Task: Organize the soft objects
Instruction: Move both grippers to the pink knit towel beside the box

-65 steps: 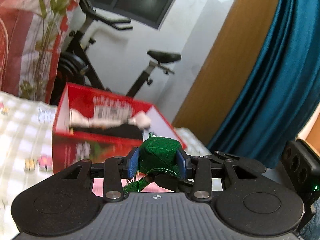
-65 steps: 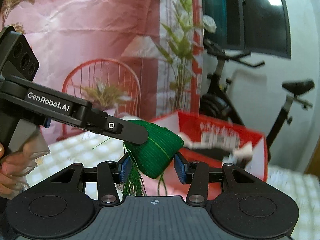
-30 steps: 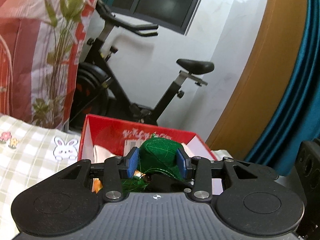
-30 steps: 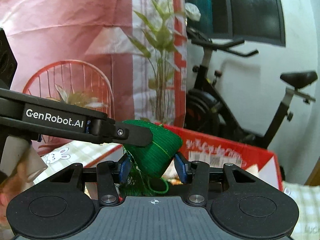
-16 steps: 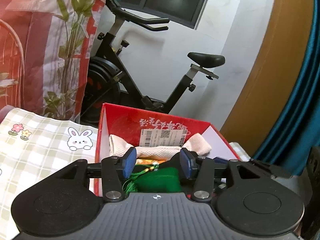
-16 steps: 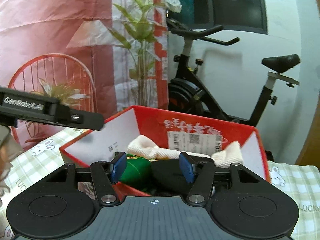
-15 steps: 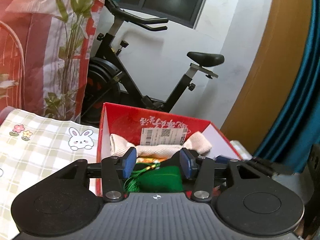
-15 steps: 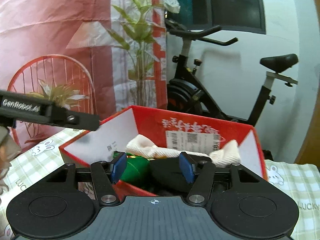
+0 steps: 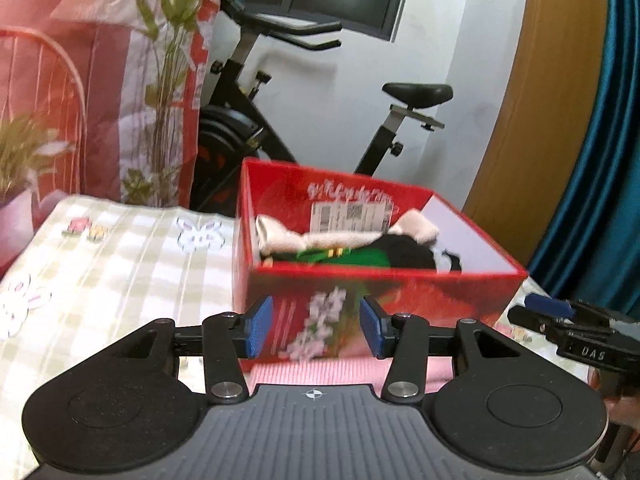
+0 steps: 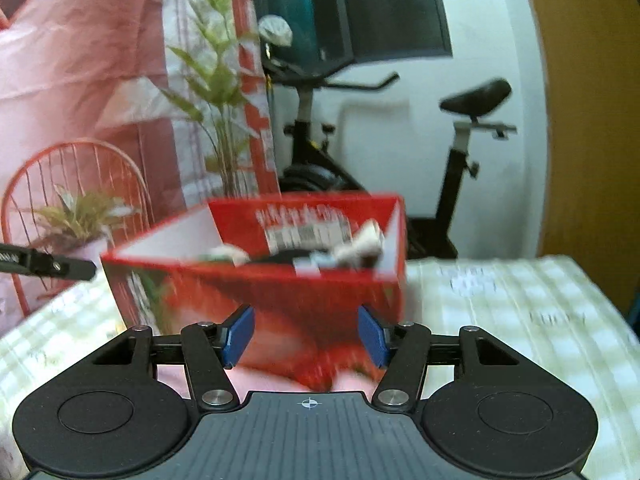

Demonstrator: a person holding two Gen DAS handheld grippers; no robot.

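Observation:
A red cardboard box (image 9: 380,273) stands on the checked cloth (image 9: 120,264). Inside it lies the green tasselled pouch (image 9: 344,258), between a cream cloth (image 9: 280,234) and a black soft item (image 9: 404,254). My left gripper (image 9: 316,330) is open and empty, low in front of the box's near wall. My right gripper (image 10: 306,334) is also open and empty, facing a corner of the box (image 10: 280,300), which is blurred there. A pink cloth (image 9: 320,374) lies under the box's front. One finger of the right gripper (image 9: 548,312) shows at the right edge of the left wrist view.
An exercise bike (image 9: 248,120) stands behind the table against the white wall. A red and pink printed backdrop (image 9: 80,80) hangs at the left; a teal curtain (image 9: 600,160) and a wooden panel (image 9: 532,120) are at the right.
Both grippers held the green pouch above the box, then opened and let it drop inside. Both have since drawn back and sunk, so the box's front wall now shows.

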